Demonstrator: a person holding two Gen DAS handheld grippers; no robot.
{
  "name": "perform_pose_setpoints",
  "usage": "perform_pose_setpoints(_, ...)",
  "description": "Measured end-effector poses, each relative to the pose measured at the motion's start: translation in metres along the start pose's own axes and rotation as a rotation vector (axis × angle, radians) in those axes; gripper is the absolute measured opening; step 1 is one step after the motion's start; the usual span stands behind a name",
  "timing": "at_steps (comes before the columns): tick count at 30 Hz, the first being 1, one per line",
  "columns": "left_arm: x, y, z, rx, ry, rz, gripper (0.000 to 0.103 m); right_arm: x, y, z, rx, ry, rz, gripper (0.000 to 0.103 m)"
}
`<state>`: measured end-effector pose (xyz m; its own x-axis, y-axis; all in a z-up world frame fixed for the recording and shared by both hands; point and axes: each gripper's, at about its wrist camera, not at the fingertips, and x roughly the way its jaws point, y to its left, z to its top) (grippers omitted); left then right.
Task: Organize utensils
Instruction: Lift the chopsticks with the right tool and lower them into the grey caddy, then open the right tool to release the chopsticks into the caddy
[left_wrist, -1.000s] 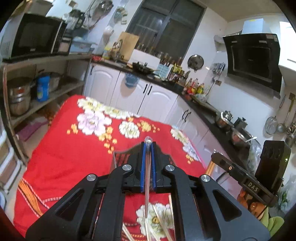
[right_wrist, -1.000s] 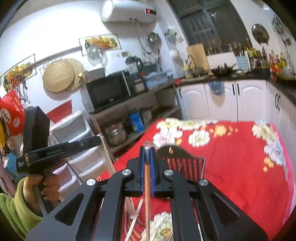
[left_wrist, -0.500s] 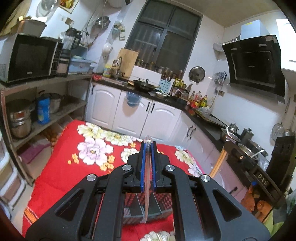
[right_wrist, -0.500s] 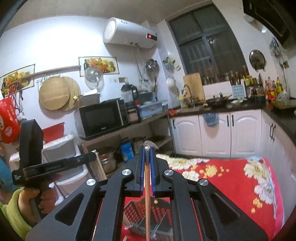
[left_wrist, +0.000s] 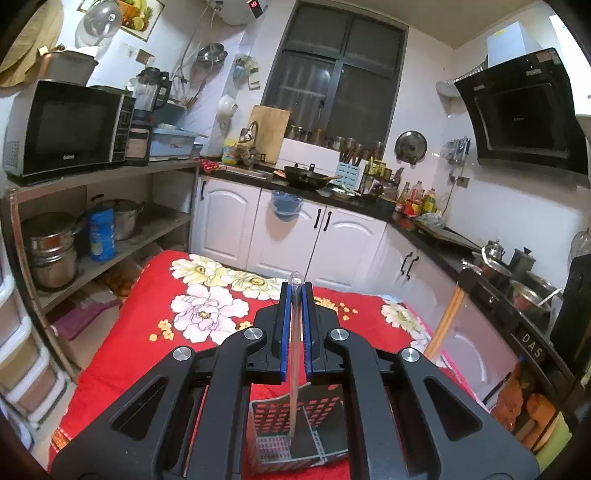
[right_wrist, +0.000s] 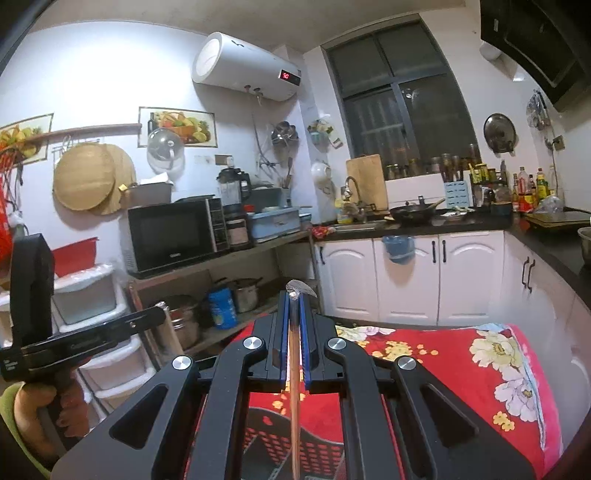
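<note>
Left gripper (left_wrist: 294, 325): jaws pressed together, pinching a clear-wrapped chopstick (left_wrist: 293, 369) that hangs nearly upright, lower tip inside the perforated utensil holder (left_wrist: 295, 413), at its central divider. Right gripper (right_wrist: 294, 336): jaws likewise clamped on a wooden chopstick (right_wrist: 294, 398) (crumpled wrapper at its top end), which hangs down over the holder's dark rim, tip cut off by the frame edge, so can't tell if it's in.

Holder sits on the red floral cloth (left_wrist: 140, 350), near its front edge.

Risks, judged from here:
- Left tip is right at the divider, so a release could drop it into the wrong compartment or leave it riding the wall.
- Both sticks over one holder means the grippers could collide.
- The holder looks light (cloth under it is soft), so a sideways nudge from either stick could tip it.
- Wrapper is slick, so the stick may slip early.
</note>
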<state>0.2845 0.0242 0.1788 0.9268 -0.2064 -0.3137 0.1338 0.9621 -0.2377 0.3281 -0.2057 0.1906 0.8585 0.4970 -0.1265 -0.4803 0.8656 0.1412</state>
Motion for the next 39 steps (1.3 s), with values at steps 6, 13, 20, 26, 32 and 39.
perform_pose_setpoints(6, 0.009, 0.004, -0.014, 0.004, 0.029, 0.007, 0.001, 0.014, -0.002, -0.016, -0.019, 0.011, -0.032, 0.006)
perform_pose_setpoints(13, 0.020, 0.012, -0.037, 0.002, 0.059, 0.005, 0.001, 0.030, 0.000, -0.038, -0.044, 0.059, -0.061, 0.006)
perform_pose_setpoints(20, 0.025, 0.016, -0.055, -0.003, 0.078, 0.018, 0.001, 0.038, -0.007, -0.057, -0.017, 0.109, -0.085, 0.006)
perform_pose_setpoints(26, 0.030, 0.016, -0.062, 0.002, 0.095, 0.020, 0.001, 0.042, -0.012, -0.069, 0.015, 0.162, -0.100, 0.006)
perform_pose_setpoints(32, 0.027, 0.014, -0.064, 0.020, 0.091, 0.014, 0.002, 0.038, -0.015, -0.073, 0.016, 0.182, -0.115, 0.006)
perform_pose_setpoints(39, 0.023, 0.011, -0.069, 0.051, 0.112, 0.016, 0.004, 0.030, -0.022, -0.075, 0.053, 0.200, -0.126, 0.030)
